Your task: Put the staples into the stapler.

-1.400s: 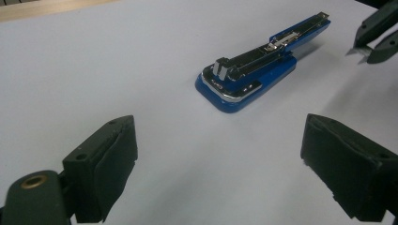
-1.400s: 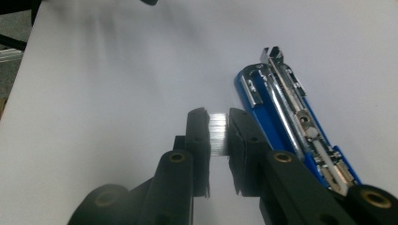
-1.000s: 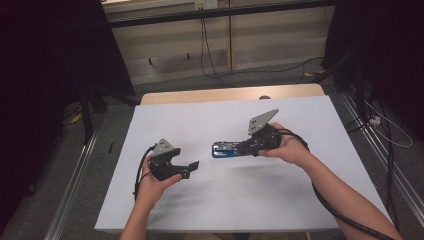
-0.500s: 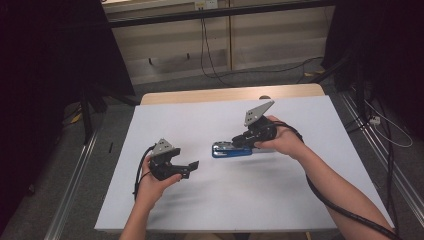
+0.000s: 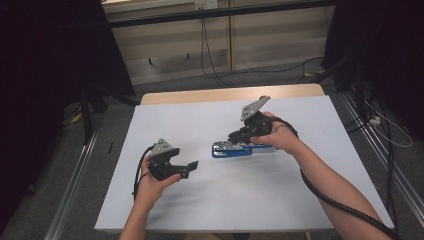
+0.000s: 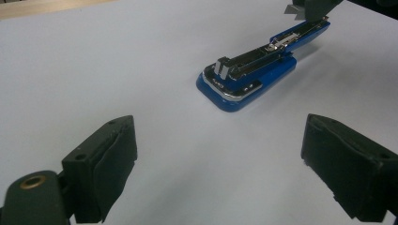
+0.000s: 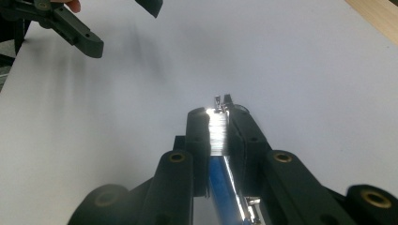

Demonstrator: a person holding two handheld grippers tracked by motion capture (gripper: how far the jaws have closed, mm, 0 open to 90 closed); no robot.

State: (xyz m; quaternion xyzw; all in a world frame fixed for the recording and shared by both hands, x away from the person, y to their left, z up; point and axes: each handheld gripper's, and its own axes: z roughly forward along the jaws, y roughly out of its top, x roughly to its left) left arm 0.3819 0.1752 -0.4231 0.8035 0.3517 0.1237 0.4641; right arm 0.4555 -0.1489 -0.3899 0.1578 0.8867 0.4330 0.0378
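Right tool (image 7: 217,154) clamps the blue, chrome-topped stapler (image 6: 248,77), its upper arm raised; left tool (image 6: 220,173) gapes empty.

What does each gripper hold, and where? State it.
The right gripper clamps the blue stapler by its raised upper arm, side to side. The left gripper holds nothing.

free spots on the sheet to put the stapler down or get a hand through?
Bare white sheet along the near edge between the forearms, the far strip toward the wooden table edge, and the left margin. Crowded mid-sheet: right gripper clamps the blue stapler, with the open left gripper just short of it.
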